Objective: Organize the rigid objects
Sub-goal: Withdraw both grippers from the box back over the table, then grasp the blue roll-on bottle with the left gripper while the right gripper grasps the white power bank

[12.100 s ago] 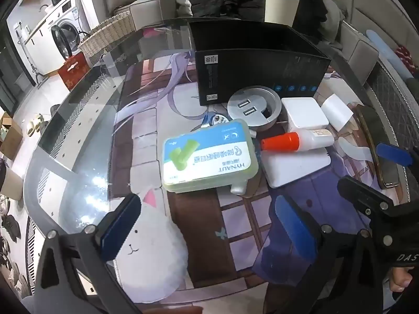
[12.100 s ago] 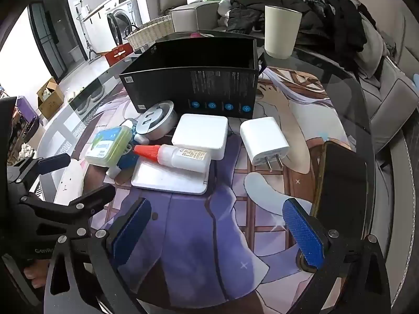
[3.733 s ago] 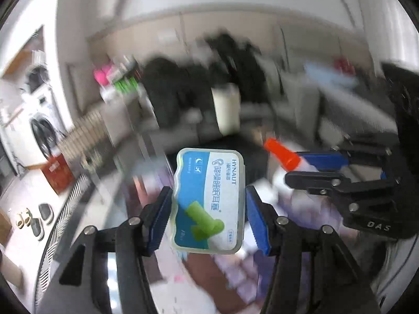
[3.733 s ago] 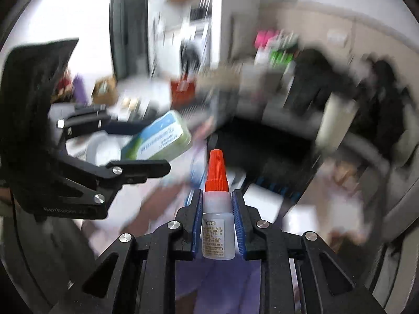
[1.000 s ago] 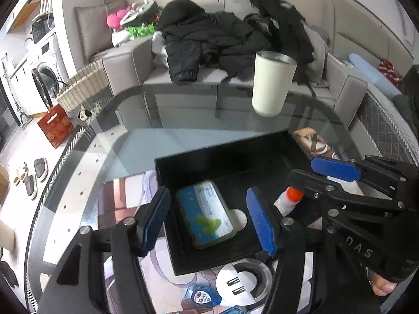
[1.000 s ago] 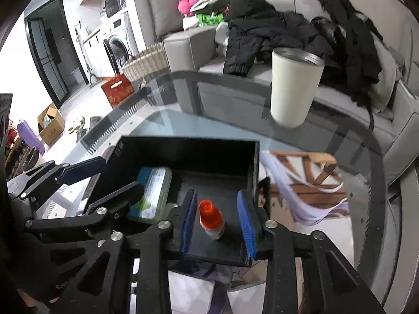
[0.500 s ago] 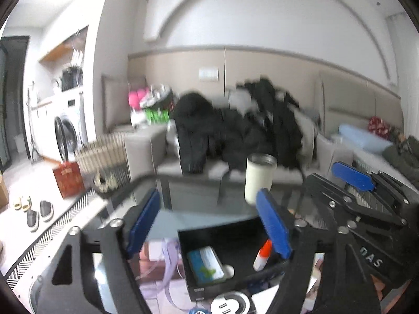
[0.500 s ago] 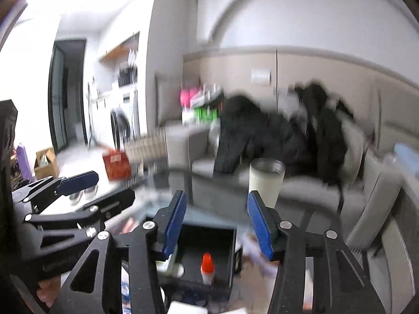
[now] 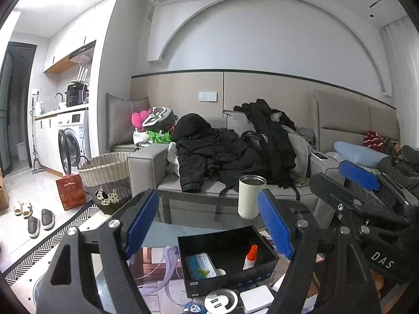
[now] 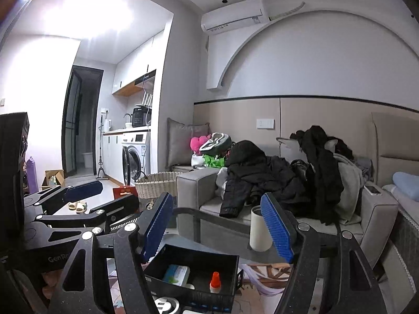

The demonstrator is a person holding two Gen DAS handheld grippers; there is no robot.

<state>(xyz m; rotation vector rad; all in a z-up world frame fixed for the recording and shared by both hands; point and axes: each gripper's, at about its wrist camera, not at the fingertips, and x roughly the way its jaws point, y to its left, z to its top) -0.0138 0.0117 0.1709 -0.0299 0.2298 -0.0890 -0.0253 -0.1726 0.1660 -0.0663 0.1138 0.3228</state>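
Both grippers, left (image 9: 207,225) and right (image 10: 217,230), have risen above the worktop (image 9: 199,217), jaws apart and empty. Case (image 9: 200,265) and glue bottle (image 9: 250,256) sit inside the black box (image 9: 227,277).

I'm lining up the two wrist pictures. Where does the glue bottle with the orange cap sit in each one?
Left wrist view: the glue bottle leans in the right part of the black box, low and right of centre.
Right wrist view: the glue bottle stands in the box's right part, bottom centre.
Shared landmark: the white cup on the glass table behind the box.
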